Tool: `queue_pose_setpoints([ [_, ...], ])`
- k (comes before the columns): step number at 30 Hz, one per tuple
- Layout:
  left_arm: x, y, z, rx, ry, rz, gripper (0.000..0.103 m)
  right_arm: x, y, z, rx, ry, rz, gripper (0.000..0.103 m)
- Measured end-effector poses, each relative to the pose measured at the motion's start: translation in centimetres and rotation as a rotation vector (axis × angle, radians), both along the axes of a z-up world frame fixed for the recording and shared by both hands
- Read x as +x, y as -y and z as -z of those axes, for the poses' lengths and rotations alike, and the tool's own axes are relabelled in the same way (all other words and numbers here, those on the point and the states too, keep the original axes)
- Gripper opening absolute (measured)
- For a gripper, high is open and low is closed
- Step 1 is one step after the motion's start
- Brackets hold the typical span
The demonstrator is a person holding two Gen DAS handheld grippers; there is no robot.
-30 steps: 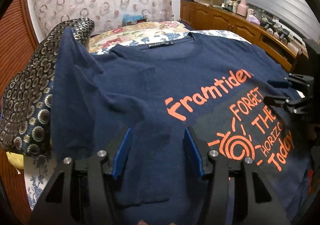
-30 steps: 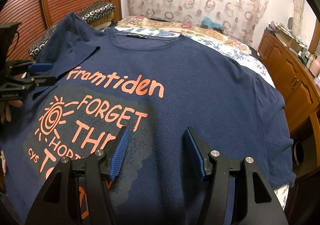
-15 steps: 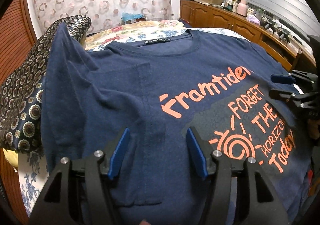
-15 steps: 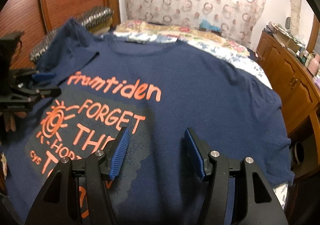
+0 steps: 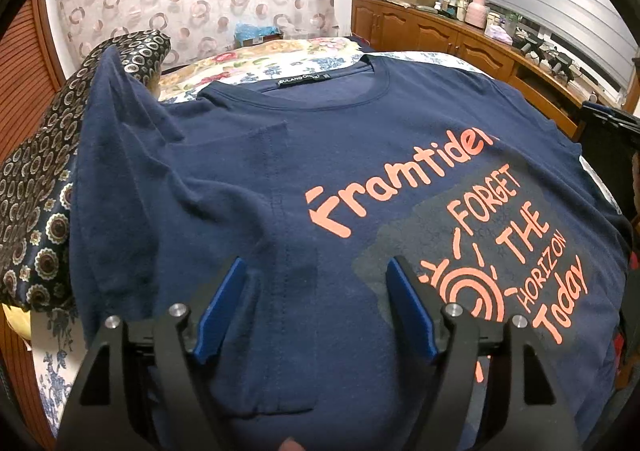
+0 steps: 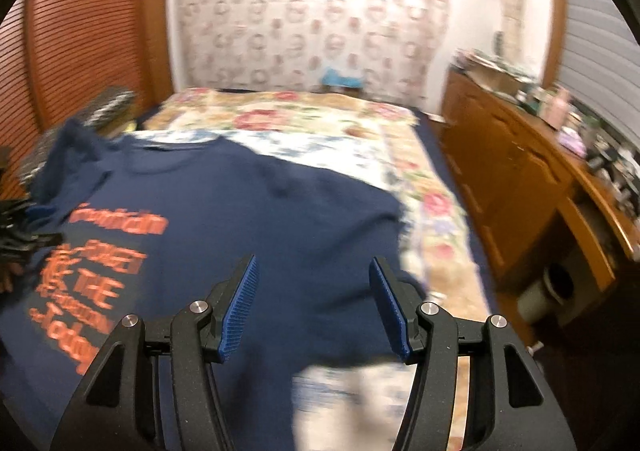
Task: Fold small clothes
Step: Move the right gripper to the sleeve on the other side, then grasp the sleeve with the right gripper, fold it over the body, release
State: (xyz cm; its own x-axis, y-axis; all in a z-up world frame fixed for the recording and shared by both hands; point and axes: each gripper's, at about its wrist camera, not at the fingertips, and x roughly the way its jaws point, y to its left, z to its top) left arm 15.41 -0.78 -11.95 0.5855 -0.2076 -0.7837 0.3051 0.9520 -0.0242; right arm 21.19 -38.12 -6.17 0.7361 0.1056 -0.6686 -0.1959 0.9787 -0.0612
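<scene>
A navy T-shirt (image 5: 340,155) with orange lettering lies face up on the bed, its left sleeve folded in over the chest. My left gripper (image 5: 316,275) is open and empty above the shirt's lower left part. My right gripper (image 6: 312,275) is open and empty above the shirt's (image 6: 260,219) right side, near its right sleeve edge; that view is motion-blurred. The right gripper shows at the right edge of the left wrist view (image 5: 612,139), and the left gripper at the left edge of the right wrist view (image 6: 20,227).
A dark patterned cushion (image 5: 36,179) lies under the shirt's left shoulder. The floral bedspread (image 6: 304,119) stretches beyond the collar. A wooden cabinet (image 6: 520,187) with clutter runs along the right side. A wooden slatted door (image 6: 88,35) stands to the left.
My right gripper has swung to the right, off the print and toward the shirt's right edge. My left gripper has shifted slightly closer over the folded sleeve.
</scene>
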Motion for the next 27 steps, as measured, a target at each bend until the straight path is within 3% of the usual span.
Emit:
queue_pose_setpoints([
  [6, 0.0, 0.0, 0.0, 0.007, 0.001, -0.006, 0.075, 0.6, 4.8, 3.0, 0.053, -0.094, 0.073, 0.058],
  [15, 0.1, 0.0, 0.1, 0.012, 0.001, -0.012, 0.077, 0.8, 7.2, 5.2, 0.183, -0.173, 0.059, 0.056],
  [21, -0.1, -0.7, 0.0, 0.015, 0.008, -0.05, 0.077, 0.5, 7.3, 5.2, 0.247, -0.188, 0.015, 0.034],
  [27, -1.1, -2.3, -1.5, -0.047, 0.058, -0.103, 0.077, -0.2, 5.9, 4.6, 0.152, -0.157, 0.007, 0.015],
])
